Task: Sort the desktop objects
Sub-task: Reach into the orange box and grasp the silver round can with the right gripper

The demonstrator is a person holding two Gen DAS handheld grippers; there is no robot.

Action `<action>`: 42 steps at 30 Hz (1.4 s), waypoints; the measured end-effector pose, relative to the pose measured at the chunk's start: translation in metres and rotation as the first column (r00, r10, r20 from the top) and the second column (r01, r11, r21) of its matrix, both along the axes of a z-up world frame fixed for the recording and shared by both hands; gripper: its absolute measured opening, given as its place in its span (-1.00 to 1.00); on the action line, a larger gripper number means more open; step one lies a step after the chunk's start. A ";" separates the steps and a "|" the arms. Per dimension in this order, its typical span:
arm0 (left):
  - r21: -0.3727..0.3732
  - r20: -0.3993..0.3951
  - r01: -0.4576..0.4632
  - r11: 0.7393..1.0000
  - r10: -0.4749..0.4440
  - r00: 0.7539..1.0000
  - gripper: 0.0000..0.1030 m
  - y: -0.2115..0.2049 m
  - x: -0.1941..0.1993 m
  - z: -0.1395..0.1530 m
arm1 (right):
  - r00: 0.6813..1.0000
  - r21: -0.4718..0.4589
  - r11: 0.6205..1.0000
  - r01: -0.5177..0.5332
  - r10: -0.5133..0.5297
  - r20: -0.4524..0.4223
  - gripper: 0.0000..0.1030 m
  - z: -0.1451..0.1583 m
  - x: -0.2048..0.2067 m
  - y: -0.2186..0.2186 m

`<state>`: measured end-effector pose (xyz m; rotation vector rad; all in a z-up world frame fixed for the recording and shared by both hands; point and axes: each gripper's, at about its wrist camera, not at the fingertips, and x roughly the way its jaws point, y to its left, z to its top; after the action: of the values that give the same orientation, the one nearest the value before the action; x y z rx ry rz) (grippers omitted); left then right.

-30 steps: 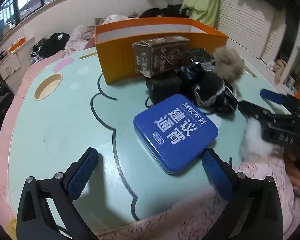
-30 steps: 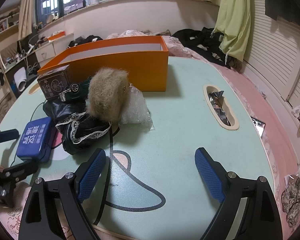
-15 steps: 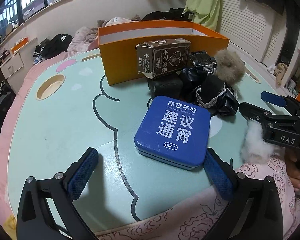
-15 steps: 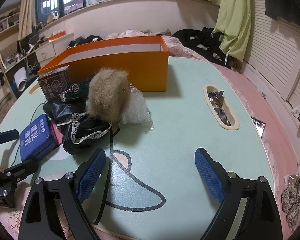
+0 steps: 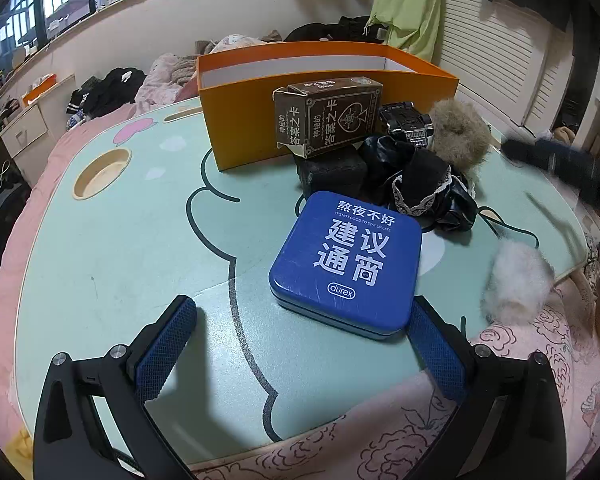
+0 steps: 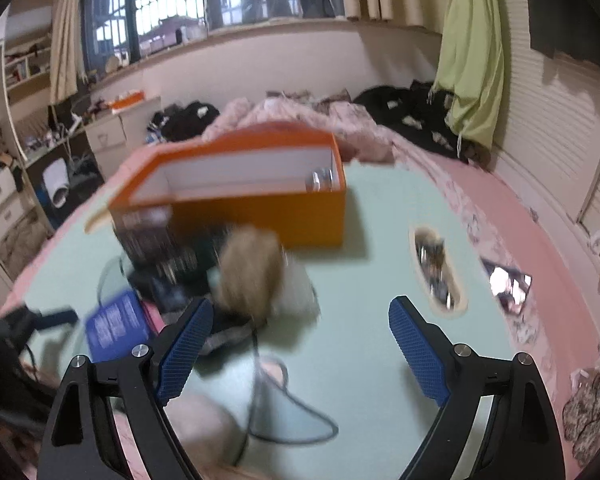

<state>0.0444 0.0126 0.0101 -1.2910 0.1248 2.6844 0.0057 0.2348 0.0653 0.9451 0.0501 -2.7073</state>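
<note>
Both grippers, left (image 5: 300, 352) and right (image 6: 300, 352), are held apart, empty; the blue tin (image 5: 346, 260) is hemmed by black lace cloth (image 5: 420, 184), a card box (image 5: 328, 120) and, seemingly, fur pompoms (image 5: 460, 132).

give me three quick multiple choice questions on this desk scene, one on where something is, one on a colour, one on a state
1. Where is the card box?
A. atop a black item beside the orange box
B. inside the orange box
C. on the floor

2. What colour is the tin?
A. red
B. blue
C. green

3. How is the left tool?
A. shut on the tin
B. open, holding nothing
C. shut on the fur ball

Answers: 1 A, it rests on a black block against the orange box wall. 2 B, its lid is blue. 3 B, the fingers stand apart.
</note>
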 end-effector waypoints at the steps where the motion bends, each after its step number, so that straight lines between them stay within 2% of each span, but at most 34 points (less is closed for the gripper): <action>1: 0.000 0.000 0.000 1.000 0.000 1.000 1.00 0.000 0.000 0.000 | 1.000 -0.004 1.000 -0.003 0.003 -0.014 0.72 0.011 -0.004 -0.002; 5: 0.000 0.000 0.000 1.000 0.000 1.000 1.00 0.000 0.000 0.000 | 0.999 -0.014 0.999 -0.048 0.048 -0.009 0.57 0.053 -0.032 -0.008; 8: 0.000 0.000 -0.001 1.000 0.001 1.000 1.00 0.000 0.000 0.000 | 0.988 -0.032 0.994 -0.101 0.104 0.110 0.25 0.076 -0.067 -0.010; 10: -0.001 0.001 -0.004 1.000 0.004 1.000 1.00 0.000 0.001 0.001 | 0.957 -0.088 0.985 -0.151 0.168 0.238 0.00 0.081 -0.095 -0.012; 12: 0.011 0.003 0.004 1.000 -0.004 1.000 0.99 -0.002 0.002 0.002 | 0.901 -0.144 0.970 -0.197 0.237 0.363 -0.13 0.076 -0.118 -0.017; 14: 0.046 -0.012 0.022 0.999 -0.021 1.000 0.99 -0.005 0.005 0.007 | 0.868 -0.135 0.968 -0.211 0.249 0.429 -0.15 0.071 -0.133 -0.025; 17: 0.102 -0.038 0.032 0.994 -0.028 0.999 0.99 -0.014 0.007 0.020 | 0.840 -0.035 0.972 -0.230 0.217 0.498 -0.15 0.063 -0.150 -0.044; 19: 0.135 -0.053 0.032 0.990 -0.025 0.998 0.99 -0.021 0.004 0.028 | 0.813 -0.008 0.968 -0.249 0.214 0.541 -0.15 0.055 -0.156 -0.054; 24: 0.180 -0.079 0.022 0.983 -0.008 0.997 0.99 -0.029 -0.011 0.044 | 0.749 0.051 0.960 -0.276 0.182 0.637 -0.15 0.036 -0.179 -0.072; 34: 0.266 -0.150 0.036 0.963 0.005 0.989 0.99 -0.042 -0.038 0.071 | 0.664 0.132 0.941 -0.311 0.116 0.739 -0.15 0.010 -0.208 -0.087; 42: 0.325 -0.202 0.035 0.945 0.033 0.979 0.99 -0.062 -0.065 0.092 | 0.572 0.139 0.935 -0.326 0.078 0.816 -0.15 -0.011 -0.235 -0.097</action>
<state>-0.0209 -0.0495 0.1022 -0.9154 -0.2856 2.6817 -0.2296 0.1379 0.0548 2.0279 0.3406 -1.8398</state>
